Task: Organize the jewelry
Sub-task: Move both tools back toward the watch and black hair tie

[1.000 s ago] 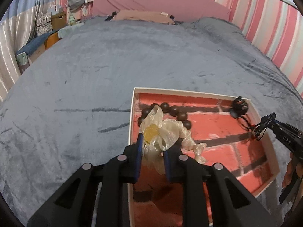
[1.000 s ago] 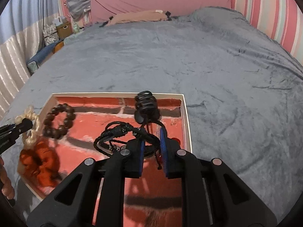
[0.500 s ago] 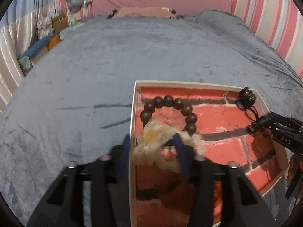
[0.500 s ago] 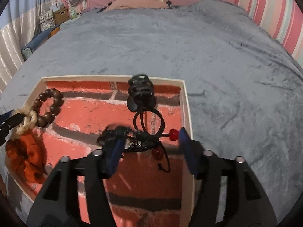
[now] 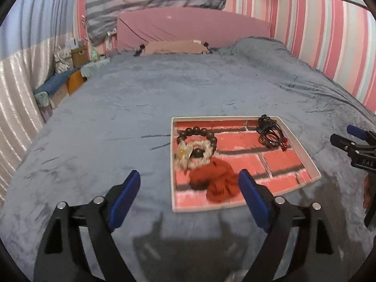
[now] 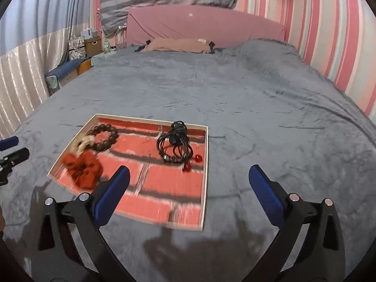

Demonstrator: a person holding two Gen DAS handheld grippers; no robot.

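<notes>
Inside tray (image 5: 303,151): bracelets (image 5: 197,138), scrunchie (image 5: 217,179).

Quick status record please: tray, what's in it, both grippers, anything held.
surface: grey bedspread
tray: shallow, brick-print floor
contents: bead bracelet; cream scrunchie overlapping it; red scrunchie; black cords with red beads
left gripper: jaws just opened wide, nothing between
right gripper: jaws just opened wide, nothing between
held: nothing

Wide bed under a plush grey-blue blanket (image 5: 164,89), padded pink headboard (image 5: 192,28) – pink-striped wallpaper (image 6: 333,37), pale shiny curtains (image 5: 16,89) at left
</notes>
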